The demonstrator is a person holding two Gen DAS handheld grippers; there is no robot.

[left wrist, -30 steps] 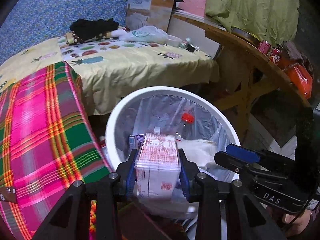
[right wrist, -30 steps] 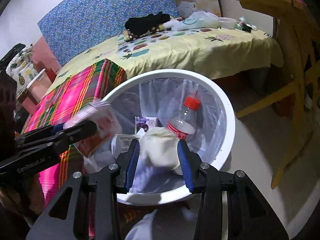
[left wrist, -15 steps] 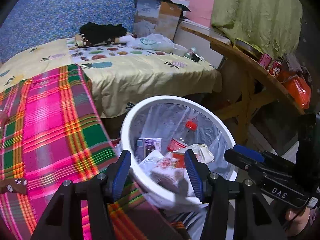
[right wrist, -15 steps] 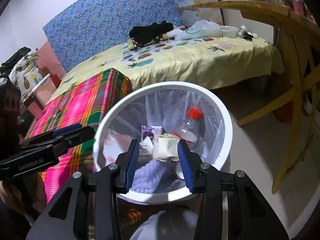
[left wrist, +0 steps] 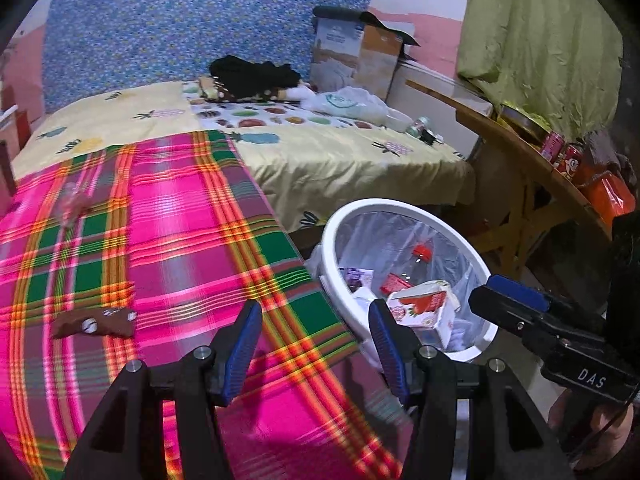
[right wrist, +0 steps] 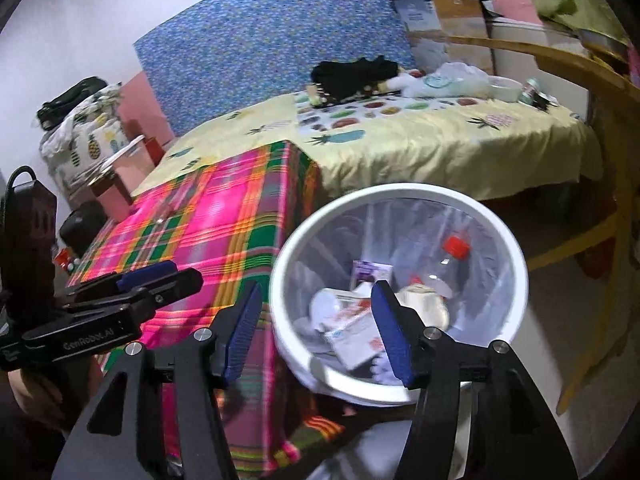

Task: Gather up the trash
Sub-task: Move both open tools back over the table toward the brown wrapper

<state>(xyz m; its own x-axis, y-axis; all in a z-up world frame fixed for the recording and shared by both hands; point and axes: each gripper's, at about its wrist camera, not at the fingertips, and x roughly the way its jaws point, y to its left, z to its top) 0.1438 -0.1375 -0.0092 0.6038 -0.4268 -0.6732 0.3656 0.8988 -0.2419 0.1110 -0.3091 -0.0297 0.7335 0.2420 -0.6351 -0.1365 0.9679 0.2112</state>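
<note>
1. While the brown wrapper [left wrist: 94,322] lies flat on the plaid table [left wrist: 168,240] at the near left, it could slide off when pinched, since the cloth looks slick.
2. The left claw [left wrist: 314,350] is released and empty above the table's near edge; closing too high would miss that thin wrapper.
3. The right claw [right wrist: 316,332] is opening with nothing between its pads, over the near rim of the white bin [right wrist: 516,264]; a careless swing could tip it.
4. Inside the bin at the right, the carton [left wrist: 422,306] and bottle [right wrist: 450,258] sit loose and would spill.
</note>
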